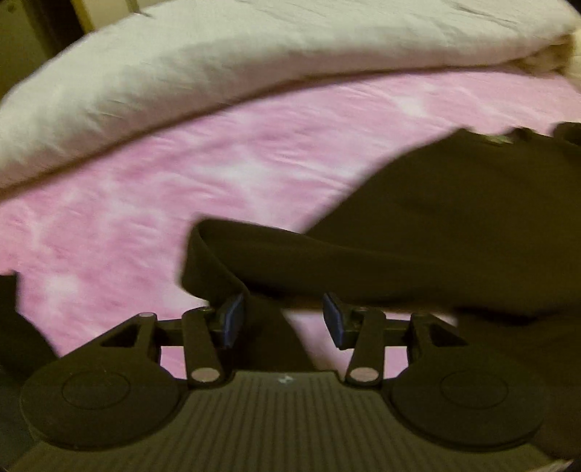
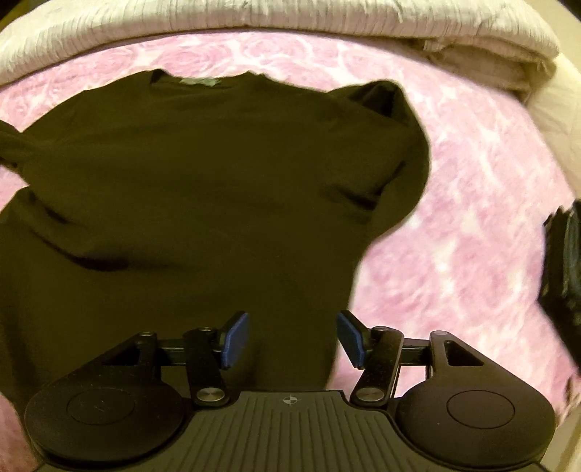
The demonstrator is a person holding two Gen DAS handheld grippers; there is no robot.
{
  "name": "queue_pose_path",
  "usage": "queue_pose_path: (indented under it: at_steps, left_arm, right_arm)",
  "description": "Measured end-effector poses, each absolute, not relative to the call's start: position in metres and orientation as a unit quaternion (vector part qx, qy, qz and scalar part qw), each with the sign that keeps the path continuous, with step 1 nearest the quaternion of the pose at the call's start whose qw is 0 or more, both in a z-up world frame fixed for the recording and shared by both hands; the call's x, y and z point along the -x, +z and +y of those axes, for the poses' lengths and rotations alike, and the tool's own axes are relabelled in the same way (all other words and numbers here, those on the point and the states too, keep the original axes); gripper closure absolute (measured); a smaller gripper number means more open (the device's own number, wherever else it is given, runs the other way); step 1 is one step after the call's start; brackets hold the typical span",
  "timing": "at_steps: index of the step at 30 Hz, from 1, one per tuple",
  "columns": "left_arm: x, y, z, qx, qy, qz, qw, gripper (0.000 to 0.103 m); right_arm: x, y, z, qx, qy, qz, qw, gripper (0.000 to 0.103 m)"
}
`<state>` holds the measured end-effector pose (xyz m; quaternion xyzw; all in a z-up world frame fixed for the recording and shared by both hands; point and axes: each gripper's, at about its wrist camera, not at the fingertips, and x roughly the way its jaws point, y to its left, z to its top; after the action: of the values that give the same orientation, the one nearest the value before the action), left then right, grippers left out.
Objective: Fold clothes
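Note:
A black long-sleeved shirt lies spread on a pink bedsheet, with its collar and label at the far end. Its right sleeve is folded in along the body. My right gripper hovers open above the shirt's lower right part, with nothing pinched between its blue pads. In the left wrist view the shirt fills the right side. Its left sleeve reaches across to just above my left gripper. That gripper's pads stand apart, the sleeve end lying by the left pad, not pressed.
A folded white duvet runs along the far side of the bed, also visible as the duvet in the right wrist view. A dark object sits at the right edge. Another dark shape is at the left edge.

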<state>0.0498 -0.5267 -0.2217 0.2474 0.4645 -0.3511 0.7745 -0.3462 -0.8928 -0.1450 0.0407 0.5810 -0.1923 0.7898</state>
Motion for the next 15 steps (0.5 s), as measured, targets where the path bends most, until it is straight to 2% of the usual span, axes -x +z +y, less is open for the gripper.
queue_pose_path:
  at_steps: [5,10,15]
  left_arm:
    - [0.012,-0.222,-0.572,-0.251,-0.393,0.456,0.758,0.061]
    - [0.069,-0.226,-0.633,-0.285,-0.404,0.442,0.749,0.06]
    - [0.105,-0.259,-0.686,-0.32,-0.4,0.451,0.731,0.059]
  right_arm:
    - [0.317,-0.147,-0.959,0.01,-0.183,0.57,0.801,0.043]
    - [0.267,-0.171,-1.053,0.009,-0.171,0.541,0.824,0.043]
    - [0.209,-0.196,-1.118,0.03,-0.137,0.511,0.848,0.043]
